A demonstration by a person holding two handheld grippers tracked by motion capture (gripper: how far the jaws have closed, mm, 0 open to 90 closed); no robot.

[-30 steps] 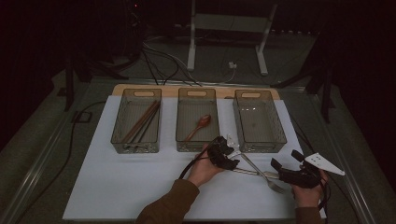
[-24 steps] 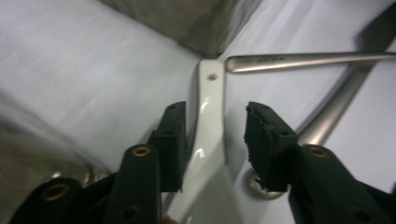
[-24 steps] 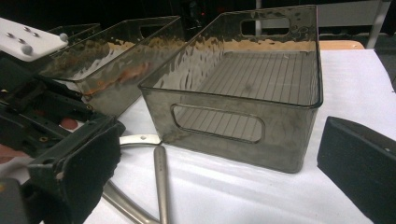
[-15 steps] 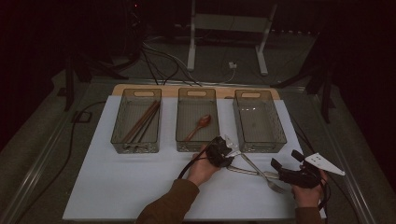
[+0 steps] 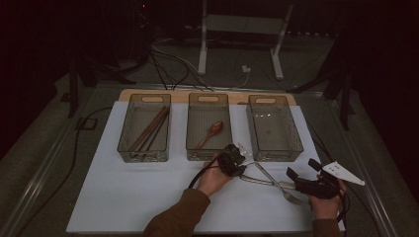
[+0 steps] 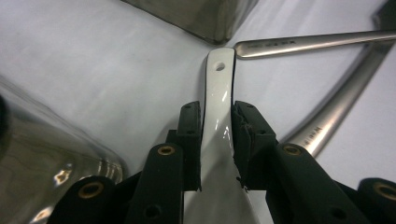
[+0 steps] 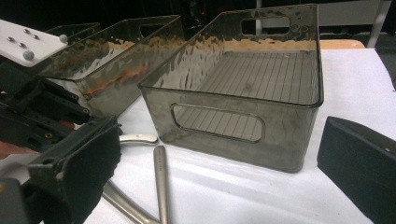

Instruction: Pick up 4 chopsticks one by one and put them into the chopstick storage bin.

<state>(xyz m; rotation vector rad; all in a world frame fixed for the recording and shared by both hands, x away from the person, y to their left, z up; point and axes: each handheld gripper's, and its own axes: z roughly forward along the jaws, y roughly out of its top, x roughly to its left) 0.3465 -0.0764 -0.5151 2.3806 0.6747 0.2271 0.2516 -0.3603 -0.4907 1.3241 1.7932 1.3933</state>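
Observation:
My left gripper [image 5: 236, 160] lies low on the white mat in front of the middle bin. Its jaws have just been closing, and its pads [image 6: 191, 135] now press both sides of a white glossy spoon handle [image 6: 219, 88] with a hole at its tip. Two metal utensils [image 5: 267, 177] lie crossed on the mat between the hands; their handles [image 6: 308, 39] run just past the white spoon. My right gripper [image 5: 302, 169] rests at the mat's right, with its jaws wide apart and nothing between them [image 7: 224, 154].
Three clear bins stand in a row at the back of the mat. The left bin [image 5: 123, 133] holds wooden sticks and the middle bin [image 5: 190, 133] holds a wooden spoon [image 5: 210, 134]. The right bin [image 5: 299, 133] has nothing in it and stands right in front of my right gripper.

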